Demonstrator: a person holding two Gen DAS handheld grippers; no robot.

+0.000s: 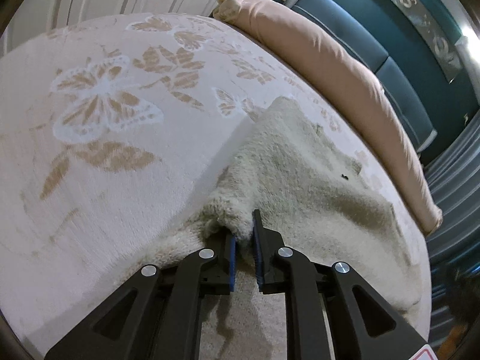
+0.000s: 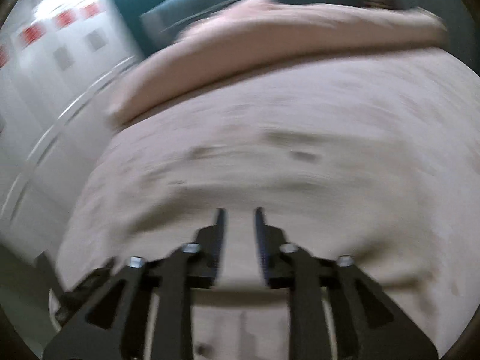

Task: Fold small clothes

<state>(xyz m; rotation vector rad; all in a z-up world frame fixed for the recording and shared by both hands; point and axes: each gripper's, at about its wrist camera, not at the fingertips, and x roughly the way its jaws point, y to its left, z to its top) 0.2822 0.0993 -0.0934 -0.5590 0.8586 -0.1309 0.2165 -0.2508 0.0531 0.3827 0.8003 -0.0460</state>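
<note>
We see the left gripper [image 1: 243,234] narrowly pinching the fleecy garment's [image 1: 300,174] near fold on the bed [image 1: 120,180], and the right gripper [image 2: 239,225] parted, empty.

One fluffy cream garment [image 1: 300,180] lies on the bed [image 1: 120,165], running from centre toward five o'clock in the left wrist view. One long pink bolster [image 1: 345,84] sits along the bed's edge toward two o'clock. Two butterflies are woven into the bedspread: a large butterfly [image 1: 105,99] at ten o'clock and a small butterfly [image 1: 228,102] near centre. Two tools show: the left tool [image 1: 243,240] and the right tool [image 2: 240,225].
</note>
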